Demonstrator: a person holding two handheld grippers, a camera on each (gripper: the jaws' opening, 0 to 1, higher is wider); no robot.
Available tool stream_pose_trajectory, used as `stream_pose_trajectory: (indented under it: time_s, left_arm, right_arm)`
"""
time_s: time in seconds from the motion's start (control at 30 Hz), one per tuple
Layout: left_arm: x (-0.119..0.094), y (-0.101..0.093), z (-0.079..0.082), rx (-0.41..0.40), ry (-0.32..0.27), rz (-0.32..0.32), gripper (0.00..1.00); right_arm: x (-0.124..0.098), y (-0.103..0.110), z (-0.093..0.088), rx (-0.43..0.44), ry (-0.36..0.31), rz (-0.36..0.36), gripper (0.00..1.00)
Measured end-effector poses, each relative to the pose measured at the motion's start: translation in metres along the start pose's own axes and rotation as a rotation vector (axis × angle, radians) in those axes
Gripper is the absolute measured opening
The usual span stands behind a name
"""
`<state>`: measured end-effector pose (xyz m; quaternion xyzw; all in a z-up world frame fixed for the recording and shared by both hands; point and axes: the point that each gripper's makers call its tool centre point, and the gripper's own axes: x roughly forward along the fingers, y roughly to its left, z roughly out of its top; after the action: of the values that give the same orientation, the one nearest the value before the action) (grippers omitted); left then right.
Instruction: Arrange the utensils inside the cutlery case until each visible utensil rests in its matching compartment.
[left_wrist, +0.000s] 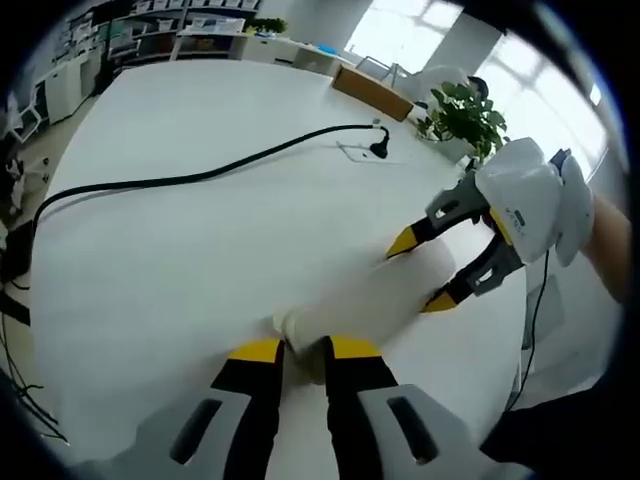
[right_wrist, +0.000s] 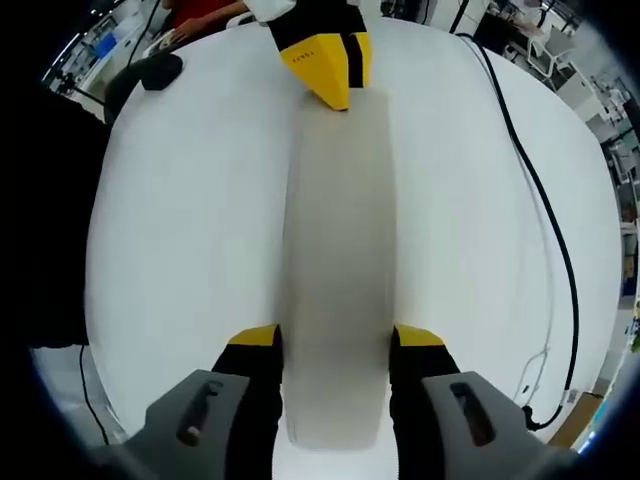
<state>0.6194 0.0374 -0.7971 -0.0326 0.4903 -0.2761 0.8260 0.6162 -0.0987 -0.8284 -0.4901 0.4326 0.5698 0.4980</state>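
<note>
Left gripper (left_wrist: 303, 350) pinches one end of white cutlery case (right_wrist: 337, 260), right gripper (right_wrist: 337, 338) straddles the other, both level over white table (left_wrist: 180, 250)

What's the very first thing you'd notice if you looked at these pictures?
A long white case lies on the big white table, with a yellow-tipped gripper at each end. The right gripper has its jaws on either side of one end, and the left gripper is shut on the other end. A black cable also snakes across the table towards a leafy green plant at the far edge.
</note>
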Motion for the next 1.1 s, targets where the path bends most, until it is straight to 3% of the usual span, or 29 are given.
stream_pose_trajectory:
  time_s: [0.2,0.23,0.27,0.3,0.33,0.47,0.77,0.87,0.97,1.03,1.07,1.1]
  left_arm:
    - [-0.005,0.001,-0.001,0.023,0.034,0.021,0.12]
    - [-0.008,0.004,0.004,0.087,0.033,0.015,0.01]
    - [-0.011,0.006,0.009,0.064,0.006,0.033,0.00]
    - [-0.015,0.004,0.021,0.003,-0.055,0.007,0.00]
    - [-0.018,0.006,0.025,-0.007,-0.071,0.007,0.00]
    - [-0.026,-0.002,0.028,0.078,-0.037,0.000,0.02]
    - [0.002,-0.046,0.028,0.397,0.127,-0.078,0.00]
    - [0.007,-0.033,0.018,0.516,0.264,0.002,0.00]
    - [0.010,-0.031,0.014,0.531,0.290,0.009,0.00]
    - [0.011,-0.026,0.002,0.577,0.354,0.027,0.00]
    - [0.009,-0.018,-0.012,0.604,0.429,0.050,0.00]
    - [0.010,-0.027,0.004,0.648,0.350,0.009,0.00]
  right_arm:
    - [0.000,-0.001,-0.001,0.003,0.002,0.002,0.40]
    - [0.000,-0.001,-0.001,0.003,-0.002,0.002,0.40]
    - [0.000,-0.001,-0.002,0.003,-0.012,0.004,0.40]
    - [0.000,-0.001,-0.002,0.004,-0.020,0.005,0.40]
    - [0.000,-0.001,-0.002,0.001,-0.022,0.005,0.40]
    - [0.000,-0.001,-0.001,0.003,-0.026,0.003,0.40]
    - [0.001,-0.001,0.000,-0.004,0.021,0.004,0.41]
    - [0.001,-0.001,-0.001,-0.001,0.028,0.002,0.41]
    - [0.000,0.000,-0.002,0.001,0.023,0.000,0.41]
    - [0.000,-0.001,-0.002,0.002,0.015,0.001,0.41]
    - [0.000,-0.001,-0.002,0.002,0.013,0.002,0.41]
    - [0.000,-0.001,-0.002,0.001,0.011,0.003,0.41]
